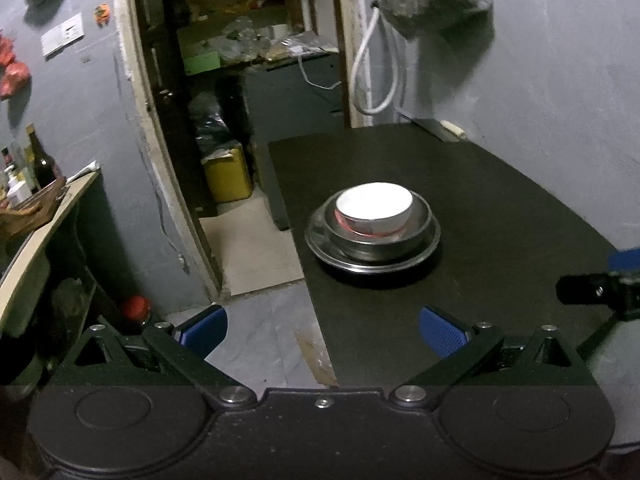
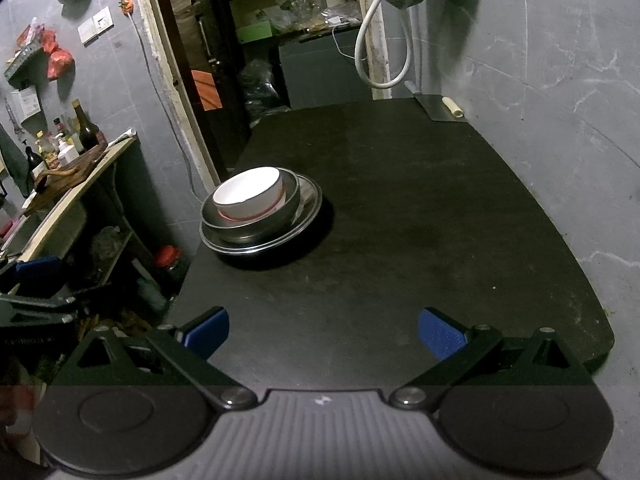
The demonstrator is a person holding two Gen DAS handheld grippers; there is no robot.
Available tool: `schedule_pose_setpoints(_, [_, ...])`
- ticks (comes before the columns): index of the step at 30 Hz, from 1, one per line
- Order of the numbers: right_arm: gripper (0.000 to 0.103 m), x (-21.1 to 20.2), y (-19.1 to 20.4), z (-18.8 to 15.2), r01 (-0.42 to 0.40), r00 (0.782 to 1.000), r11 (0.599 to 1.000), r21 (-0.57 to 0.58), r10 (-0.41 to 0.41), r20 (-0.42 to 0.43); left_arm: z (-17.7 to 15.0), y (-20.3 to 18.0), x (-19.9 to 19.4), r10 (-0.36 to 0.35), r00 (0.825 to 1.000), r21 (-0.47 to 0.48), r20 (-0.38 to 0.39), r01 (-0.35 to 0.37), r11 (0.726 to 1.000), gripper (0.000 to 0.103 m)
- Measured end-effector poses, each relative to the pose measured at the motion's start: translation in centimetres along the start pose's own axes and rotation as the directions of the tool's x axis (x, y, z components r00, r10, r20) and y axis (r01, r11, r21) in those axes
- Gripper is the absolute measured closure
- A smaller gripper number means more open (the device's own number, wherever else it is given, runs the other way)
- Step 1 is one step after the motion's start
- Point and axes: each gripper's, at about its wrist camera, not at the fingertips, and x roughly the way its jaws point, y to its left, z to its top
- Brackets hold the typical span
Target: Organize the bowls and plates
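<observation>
stack: white bowl [image 1: 375,206] nested in a steel bowl [image 1: 376,240], both on a steel plate [image 1: 372,258], near the left edge of the black tabletop [image 2: 420,220]
left tongs [image 1: 323,330]: spread wide, holding nothing, hovering at the tabletop's near-left edge
right tongs [image 2: 324,332]: spread wide, holding nothing, over the tabletop's near edge
key relation: the stack lies almost straight ahead of the left tongs, slightly right; from the right tongs it sits ahead and well left
nearer: likely the left hand
progress: dishes look already nested, so the task seems about complete
</observation>
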Motion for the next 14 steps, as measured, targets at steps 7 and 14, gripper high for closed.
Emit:
schedule_pose_setpoints(7, [0.000,0.3,0.5,0.1,0.018,1.000,1.000,0.005,-0.018,-0.006,0.1,0.6,0.0,-0.050,0.999,0.011,0.009,0.050,0.999,0.001])
schedule_pose_setpoints(14, [0.000,0.9,1.1,0.1,0.038,0.999,0.999,0.017,-0.038,-0.020,0.6,1.5,0.9,-0.079,0.997,0.016,-0.003,0.079,0.997,0.001])
